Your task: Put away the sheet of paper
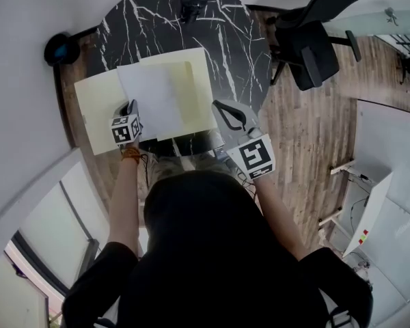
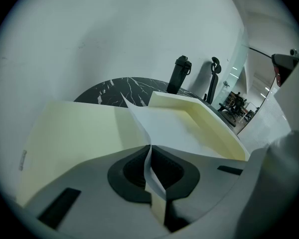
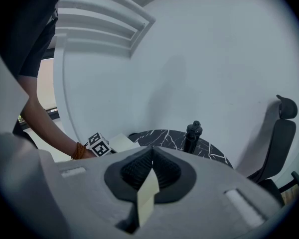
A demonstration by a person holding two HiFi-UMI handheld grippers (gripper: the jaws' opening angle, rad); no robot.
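A white sheet of paper (image 1: 154, 94) lies across an open pale yellow folder (image 1: 99, 111) on the black marble table (image 1: 157, 19). My left gripper (image 1: 132, 106) is shut on the sheet's near edge. In the left gripper view, the sheet (image 2: 174, 128) runs from the closed jaws of my left gripper (image 2: 149, 153) out over the folder (image 2: 74, 128). My right gripper (image 1: 219, 106) is at the folder's right edge. In the right gripper view, my right gripper (image 3: 150, 156) is shut on a pale yellow strip of the folder's cover.
A black bottle (image 1: 191, 5) stands at the table's far side. A black office chair (image 1: 314, 39) is to the right on the wooden floor. A white wall curves round the table's left and far sides. The person's body is close to the table's near edge.
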